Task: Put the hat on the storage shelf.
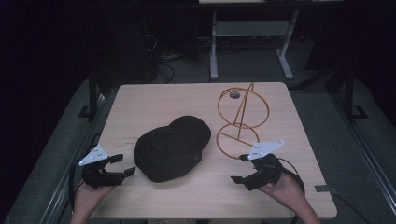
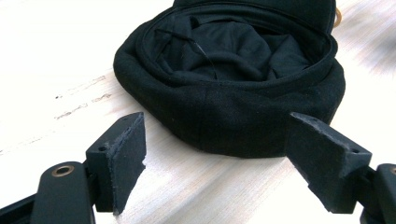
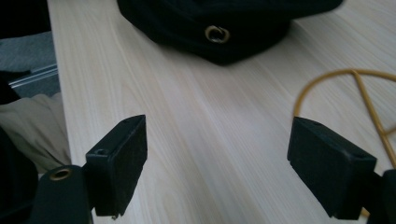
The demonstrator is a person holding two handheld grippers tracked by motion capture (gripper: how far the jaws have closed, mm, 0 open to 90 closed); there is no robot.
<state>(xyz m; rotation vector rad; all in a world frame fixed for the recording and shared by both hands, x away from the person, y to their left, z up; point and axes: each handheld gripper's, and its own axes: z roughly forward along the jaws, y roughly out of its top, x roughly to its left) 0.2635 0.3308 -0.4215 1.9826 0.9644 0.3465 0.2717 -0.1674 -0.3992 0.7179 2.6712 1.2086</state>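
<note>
Both hands reach in low from the near edge, the left gripper (image 1: 122,164) and right gripper (image 1: 239,169) each level, jaws spread wide and empty.

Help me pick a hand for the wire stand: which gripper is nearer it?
Right. The right gripper sits just below the wire stand, by its lower ring. The left gripper is across the table, beyond the black cap.

A cap (image 1: 170,150) lies near the middle of the surface (image 1: 154,100). A wire stand (image 1: 242,121) sits just right of it, toward the far edge. The left hand-held gripper (image 1: 120,165) is at the cap's left near the front edge; the right hand-held gripper (image 1: 240,168) is before the stand.
</note>
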